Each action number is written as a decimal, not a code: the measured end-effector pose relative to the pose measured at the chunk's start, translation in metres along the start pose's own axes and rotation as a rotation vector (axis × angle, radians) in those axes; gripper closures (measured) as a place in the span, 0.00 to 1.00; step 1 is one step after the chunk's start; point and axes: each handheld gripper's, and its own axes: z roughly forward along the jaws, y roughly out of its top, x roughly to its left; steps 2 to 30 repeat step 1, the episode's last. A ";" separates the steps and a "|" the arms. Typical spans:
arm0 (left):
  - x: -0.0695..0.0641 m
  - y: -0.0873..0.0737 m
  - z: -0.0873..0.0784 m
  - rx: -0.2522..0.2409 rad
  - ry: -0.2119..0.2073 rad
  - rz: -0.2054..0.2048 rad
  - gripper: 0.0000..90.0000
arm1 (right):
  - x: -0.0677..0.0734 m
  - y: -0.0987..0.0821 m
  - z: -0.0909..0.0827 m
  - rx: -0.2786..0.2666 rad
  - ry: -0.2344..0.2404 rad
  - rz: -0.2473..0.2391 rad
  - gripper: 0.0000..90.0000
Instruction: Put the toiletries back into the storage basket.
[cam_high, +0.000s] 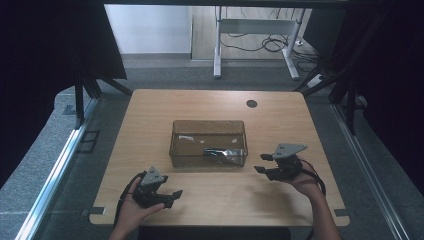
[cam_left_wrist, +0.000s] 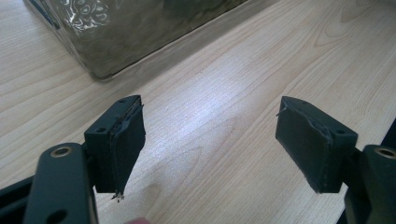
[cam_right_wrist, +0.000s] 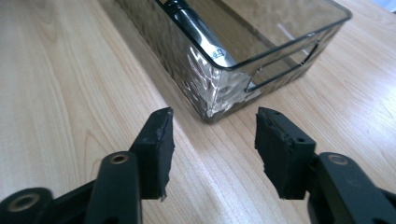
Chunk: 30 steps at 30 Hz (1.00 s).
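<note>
Bin of clear smoked plastic (cam_high: 208, 127) on my light wooden table (cam_high: 300, 125) held a dark, silvery item (cam_high: 223, 152), indistinct; left gripper (cam_high: 172, 196) and right gripper (cam_high: 261, 163) gaped wide, empty.

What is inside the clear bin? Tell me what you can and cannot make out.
Inside the clear bin, a dark, shiny tube-like item lies along the near wall at the right end. A pale streak shows at left. The rippled walls blur its label and far end.

Surface (cam_high: 210, 195) — pale wood with fine straight grain, one dark round spot (cam_high: 251, 103) near the far edge. Bin (cam_high: 176, 145) — smoky brown-grey, translucent, walls rippled. Item inside (cam_right_wrist: 201, 35) — black and silver. Both sets of jaws black; gripper plates (cam_high: 288, 149) grey.
</note>
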 end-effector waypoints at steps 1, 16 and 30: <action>0.000 0.000 0.000 0.000 0.000 0.000 0.27 | 0.000 0.000 0.000 0.000 0.000 0.000 0.51; 0.000 0.000 0.000 0.000 0.000 0.000 0.27 | 0.000 0.000 0.000 0.000 0.000 0.000 0.51; 0.000 0.000 0.000 0.000 0.000 0.000 0.27 | 0.000 0.000 0.000 0.000 0.000 0.000 0.51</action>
